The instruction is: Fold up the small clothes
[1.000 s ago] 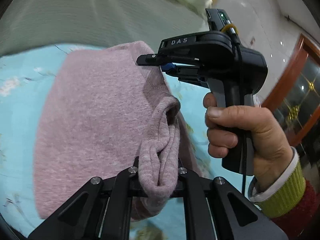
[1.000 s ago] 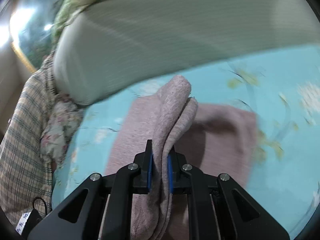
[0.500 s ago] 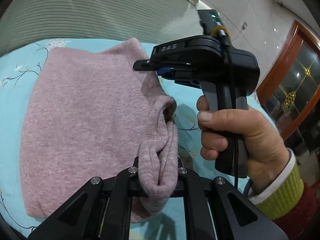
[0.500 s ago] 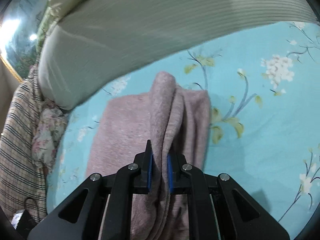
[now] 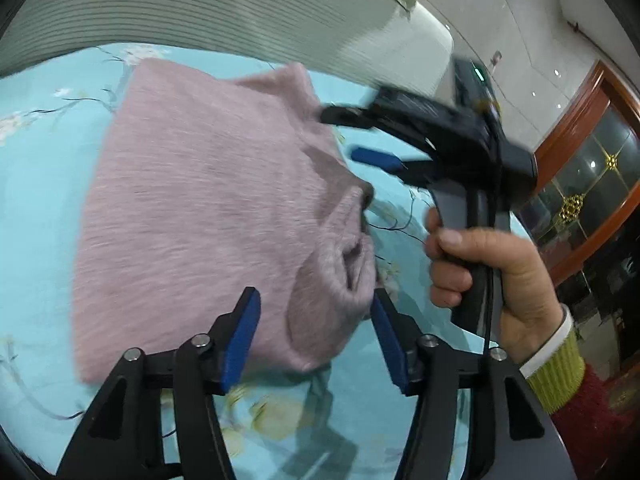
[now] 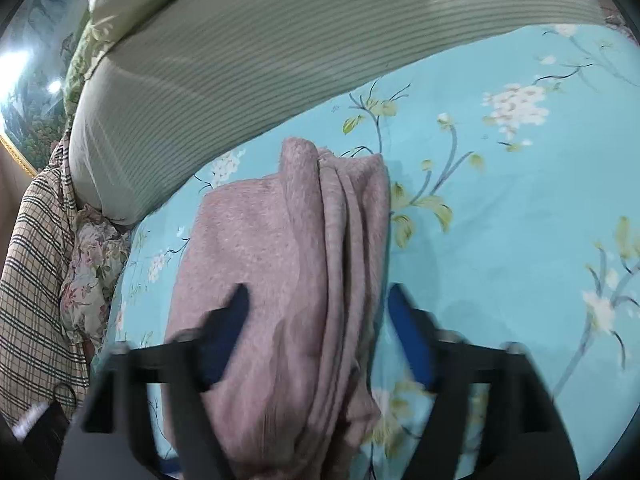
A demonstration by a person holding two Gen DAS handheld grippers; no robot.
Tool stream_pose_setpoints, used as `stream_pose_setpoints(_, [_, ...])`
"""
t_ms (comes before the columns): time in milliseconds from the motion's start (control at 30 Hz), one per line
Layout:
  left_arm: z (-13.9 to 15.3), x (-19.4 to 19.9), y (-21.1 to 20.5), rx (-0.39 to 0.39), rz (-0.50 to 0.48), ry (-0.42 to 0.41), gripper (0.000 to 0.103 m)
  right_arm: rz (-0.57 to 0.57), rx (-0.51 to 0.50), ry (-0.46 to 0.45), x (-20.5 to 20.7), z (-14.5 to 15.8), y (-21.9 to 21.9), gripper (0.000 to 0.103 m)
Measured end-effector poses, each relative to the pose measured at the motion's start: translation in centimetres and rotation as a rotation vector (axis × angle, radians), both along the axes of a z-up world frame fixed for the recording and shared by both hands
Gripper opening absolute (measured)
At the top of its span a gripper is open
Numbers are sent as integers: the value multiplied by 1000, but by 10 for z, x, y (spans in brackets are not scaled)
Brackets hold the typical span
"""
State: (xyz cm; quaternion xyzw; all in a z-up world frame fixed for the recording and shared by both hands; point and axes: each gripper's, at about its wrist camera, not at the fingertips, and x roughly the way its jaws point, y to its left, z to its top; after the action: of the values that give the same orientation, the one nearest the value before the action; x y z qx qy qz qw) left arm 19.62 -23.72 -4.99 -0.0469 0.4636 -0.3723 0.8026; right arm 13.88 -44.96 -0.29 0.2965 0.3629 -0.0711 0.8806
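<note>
**Both grippers let go of the folded knit**

Left wrist view shows the left gripper [image 5: 314,326] with its blue-padded fingers [image 5: 240,340] spread wide; its jaws have just been opening, and the bunched corner of the pink fuzzy knit garment [image 5: 208,216] lies loose between them, with no pad seen pressing on it. Ahead and to the right of those fingers, the right gripper [image 5: 352,134], held in a person's hand [image 5: 492,268], has also just been opening, its fingers standing apart at the garment's far right corner.

From the right wrist view, the right gripper [image 6: 316,320] straddles the stacked fold edges of the garment [image 6: 280,280], fingers [image 6: 412,340] parted on either side with cloth between them but not pinched.

The garment rests folded on the turquoise floral bedsheet [image 5: 44,184], in front of a grey-green ribbed cushion [image 6: 280,52].

Its long axis, seen from the right wrist, runs straight away from the fingers toward the cushion, the layered fold edges lying along the right side. In the left wrist view the flat panel spreads ahead and to the left of the fingers.

Risks, as I judge them: the fuzzy knit could snag on a pad as the fingers pull back, dragging the top layer and undoing the fold. The puffed corner between the left fingers looks springy and may roll open. The stacked edges look uneven, so a further fold could come out lopsided.
</note>
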Motion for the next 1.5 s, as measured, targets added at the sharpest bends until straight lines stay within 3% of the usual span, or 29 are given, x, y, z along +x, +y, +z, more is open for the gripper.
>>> stream_pose_setpoints(167, [6,21,48,11,99,-4,71,24,63,8,-16,-10,2,76])
stream_pose_setpoints(367, [-12,67,85,-17,189,104,72,52,96,37,-9,-24,6,76])
stream_pose_setpoints(533, [-39,111,80,-27,198,196,74,65,121,51,4,-35,4,76])
stream_pose_setpoints(700, [-56,148,65,-89,168,248,78,86,171,41,20,-44,-2,75])
stream_pose_setpoints(733, [-58,153,63,-104,165,261,75,85,183,44,23,-46,-3,68])
stream_pose_setpoints(767, [-60,157,60,-113,165,265,67,83,191,57,27,-49,-4,51])
stream_pose_setpoints(833, [-62,164,57,-117,168,269,53,79,212,62,31,-51,-5,41])
stream_pose_setpoints(967, [-56,156,57,-145,164,251,38,97,173,36,29,-38,9,32])
stream_pose_setpoints(1167, [-23,120,82,-171,165,170,36,174,163,-26,31,-11,50,29])
stream_pose_setpoints(1500, [22,51,210,-127,350,37,36,403,179,-75,67,-5,167,29])
